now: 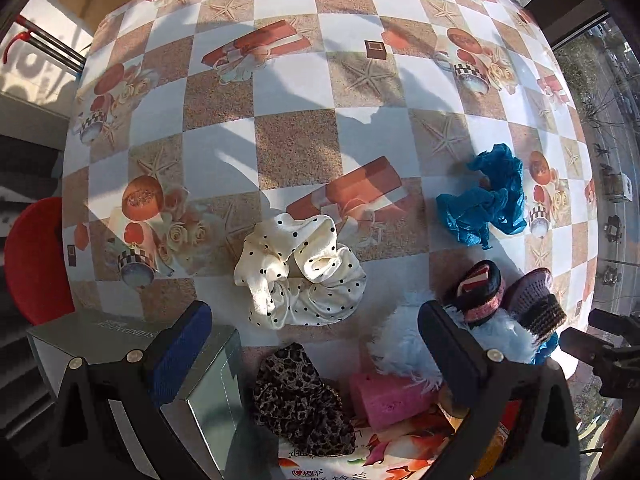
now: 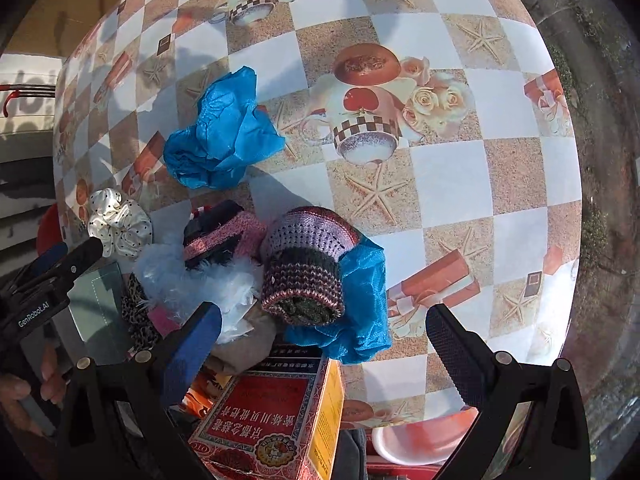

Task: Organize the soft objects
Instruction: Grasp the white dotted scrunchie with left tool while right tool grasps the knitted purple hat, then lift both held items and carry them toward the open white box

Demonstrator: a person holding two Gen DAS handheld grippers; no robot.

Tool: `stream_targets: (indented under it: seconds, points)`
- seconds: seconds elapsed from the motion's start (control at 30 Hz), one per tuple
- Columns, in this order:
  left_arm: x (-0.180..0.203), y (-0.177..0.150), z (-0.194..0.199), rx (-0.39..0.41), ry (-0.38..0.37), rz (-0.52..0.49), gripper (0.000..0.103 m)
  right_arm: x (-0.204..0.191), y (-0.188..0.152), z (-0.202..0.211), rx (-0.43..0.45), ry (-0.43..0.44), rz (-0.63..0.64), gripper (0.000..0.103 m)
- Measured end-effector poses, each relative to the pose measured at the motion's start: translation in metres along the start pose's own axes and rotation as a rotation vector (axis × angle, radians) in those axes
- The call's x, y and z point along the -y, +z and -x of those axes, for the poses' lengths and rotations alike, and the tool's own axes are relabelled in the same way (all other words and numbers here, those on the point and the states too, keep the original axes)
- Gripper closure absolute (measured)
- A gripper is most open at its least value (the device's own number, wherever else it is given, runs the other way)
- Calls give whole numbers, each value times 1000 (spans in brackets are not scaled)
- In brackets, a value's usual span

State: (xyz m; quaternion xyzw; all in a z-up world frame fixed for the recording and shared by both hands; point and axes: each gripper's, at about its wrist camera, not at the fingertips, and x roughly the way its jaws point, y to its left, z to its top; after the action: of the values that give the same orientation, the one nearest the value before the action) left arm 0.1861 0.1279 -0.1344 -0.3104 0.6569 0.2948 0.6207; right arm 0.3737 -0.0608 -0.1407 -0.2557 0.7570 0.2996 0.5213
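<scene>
My left gripper (image 1: 316,328) is open and empty, low over a pile of soft things. Just ahead of it lies a cream polka-dot scrunchie (image 1: 300,276), also in the right wrist view (image 2: 120,224). Between its fingers lie a leopard scrunchie (image 1: 300,400), a pink sponge (image 1: 388,400) and a pale blue fluffy piece (image 1: 404,344). A crumpled blue cloth (image 1: 484,200) lies further right, also seen from the right (image 2: 220,136). My right gripper (image 2: 324,336) is open and empty over a knitted striped roll (image 2: 308,268) and another blue cloth (image 2: 360,308). A pink-black knitted band (image 2: 220,232) lies left of the roll.
The checkered tablecloth (image 1: 296,148) covers the table. A grey box (image 1: 200,392) sits under my left finger. A red printed carton (image 2: 272,416) lies below my right gripper. A white bowl (image 2: 424,436) is at the near edge. A red stool (image 1: 36,260) stands left.
</scene>
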Motion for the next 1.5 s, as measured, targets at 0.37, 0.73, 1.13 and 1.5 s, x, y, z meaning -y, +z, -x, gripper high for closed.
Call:
stream_targets:
  seconds: [0.37,0.73,1.13,1.5]
  points:
    - [-7,22,-45,-76,94,53,8,-14,24,-47,-92,-11,50,0]
    - [-20,18,-91,-121,113,62,20,13,9,-29,-73,72,17,0]
    - [-15,6,-31,-91,48,58,76,-5,19,-27,-41,63,103,65]
    - [15,-31,69,70,64,-29,76,35,14,21,151,193,-37,65]
